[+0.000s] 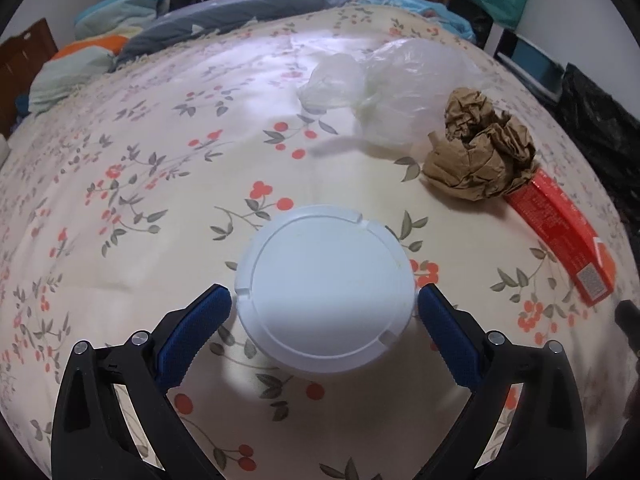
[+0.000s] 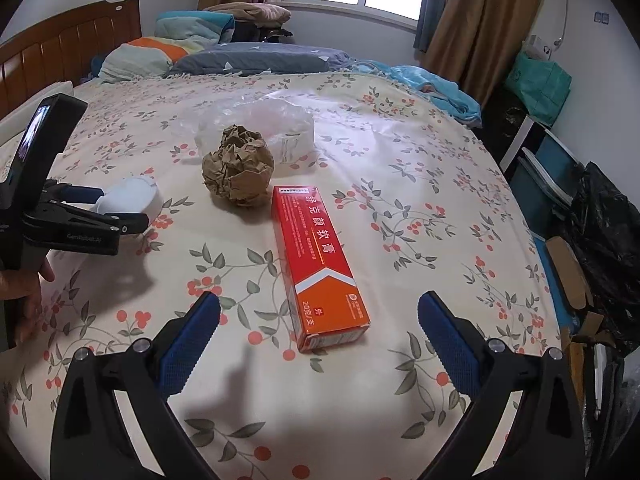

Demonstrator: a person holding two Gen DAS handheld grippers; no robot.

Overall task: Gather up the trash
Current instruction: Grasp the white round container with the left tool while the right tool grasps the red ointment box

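A white round plastic tub (image 1: 324, 292) sits between the blue pads of my left gripper (image 1: 324, 300), which touch its two sides; the same grip shows in the right wrist view, tub (image 2: 134, 196) and left gripper (image 2: 120, 210). To the right lie a crumpled brown paper ball (image 1: 480, 152), a clear plastic bag (image 1: 384, 92) and a red-orange carton (image 1: 560, 232). My right gripper (image 2: 320, 304) is open above the near end of the carton (image 2: 320, 260), with nothing held. Beyond the carton are the paper ball (image 2: 238, 168) and the bag (image 2: 276, 120).
Everything rests on a bed with a floral cover (image 2: 400, 200). Pillows and folded bedding (image 2: 240, 56) line the far end by a wooden headboard (image 2: 68, 44). A black trash bag (image 2: 604, 232) and boxes stand off the right edge. A hand (image 2: 24, 292) holds the left gripper.
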